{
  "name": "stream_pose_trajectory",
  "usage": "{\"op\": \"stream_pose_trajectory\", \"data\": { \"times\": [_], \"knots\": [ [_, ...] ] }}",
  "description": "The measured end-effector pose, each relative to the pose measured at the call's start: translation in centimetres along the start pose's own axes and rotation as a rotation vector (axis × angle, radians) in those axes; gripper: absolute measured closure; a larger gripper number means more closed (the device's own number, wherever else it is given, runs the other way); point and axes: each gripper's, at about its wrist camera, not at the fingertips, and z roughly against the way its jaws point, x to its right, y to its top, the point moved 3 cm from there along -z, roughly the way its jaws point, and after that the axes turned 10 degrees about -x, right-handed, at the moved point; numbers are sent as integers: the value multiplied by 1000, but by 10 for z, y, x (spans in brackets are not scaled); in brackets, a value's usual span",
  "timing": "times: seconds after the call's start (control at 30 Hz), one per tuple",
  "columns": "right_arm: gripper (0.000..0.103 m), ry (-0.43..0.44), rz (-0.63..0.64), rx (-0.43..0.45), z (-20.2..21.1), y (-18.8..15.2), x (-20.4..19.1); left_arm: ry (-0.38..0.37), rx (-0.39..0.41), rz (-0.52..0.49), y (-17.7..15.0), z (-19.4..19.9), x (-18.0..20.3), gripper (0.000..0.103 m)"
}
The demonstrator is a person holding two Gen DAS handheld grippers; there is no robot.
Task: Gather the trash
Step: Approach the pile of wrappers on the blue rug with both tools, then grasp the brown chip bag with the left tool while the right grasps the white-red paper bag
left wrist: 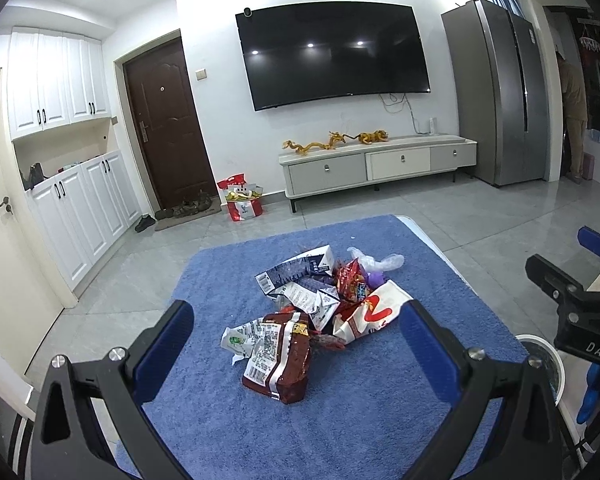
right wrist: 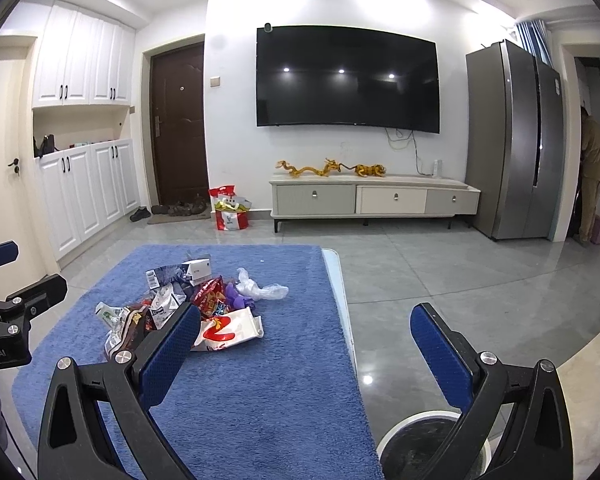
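Trash [left wrist: 308,308], a heap of crumpled snack wrappers and flattened cartons, lies mid-way along the blue mat [left wrist: 360,412], nearer its far edge. It looks light, crinkly and slippery; pinch a raised fold. Left gripper [left wrist: 296,344] and right gripper [right wrist: 306,344] both gape wide, empty.

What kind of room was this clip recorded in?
Most likely a home living room near the entrance: a wall-mounted television above a low cabinet, a brown front door with shoes at its foot, and a tall fridge.
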Motion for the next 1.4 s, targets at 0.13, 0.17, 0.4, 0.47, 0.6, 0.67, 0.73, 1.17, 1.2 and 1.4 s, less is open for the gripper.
{"op": "stream_pose_trajectory", "data": {
  "times": [0.13, 0.17, 0.4, 0.47, 0.6, 0.67, 0.73, 1.17, 1.2, 1.4],
  "knots": [
    [0, -18, 11, 3, 7, 1, -7, -20, -6, -2, -3, -4, -5, 0],
    [0, -25, 14, 4, 9, 2, -9, -22, -6, 0, -4, -5, -7, 0],
    [1, -53, 30, 2, 19, 4, -21, -54, 11, 34, -8, -7, -31, 0],
    [2, -56, 32, -5, 21, 5, -23, -68, 17, 43, -13, -8, -44, 0],
    [7, -54, 22, -39, 17, 4, -24, -79, -1, 52, -28, -17, -68, 0],
    [9, -54, 20, -65, 12, 3, -25, -91, -28, 60, -39, -26, -79, 0],
    [10, -37, 15, -94, 4, 1, -28, -121, -56, 67, -51, -35, -88, 0],
    [20, 155, -8, -319, -78, -17, -55, -265, -170, -11, -66, -103, -56, 10],
    [21, 165, -10, -338, -88, -17, -55, -263, -184, -22, -65, -111, -51, 11],
    [31, 251, -103, -459, -159, -19, -46, -222, -273, -57, -70, -157, -33, 35]
  ]
}}
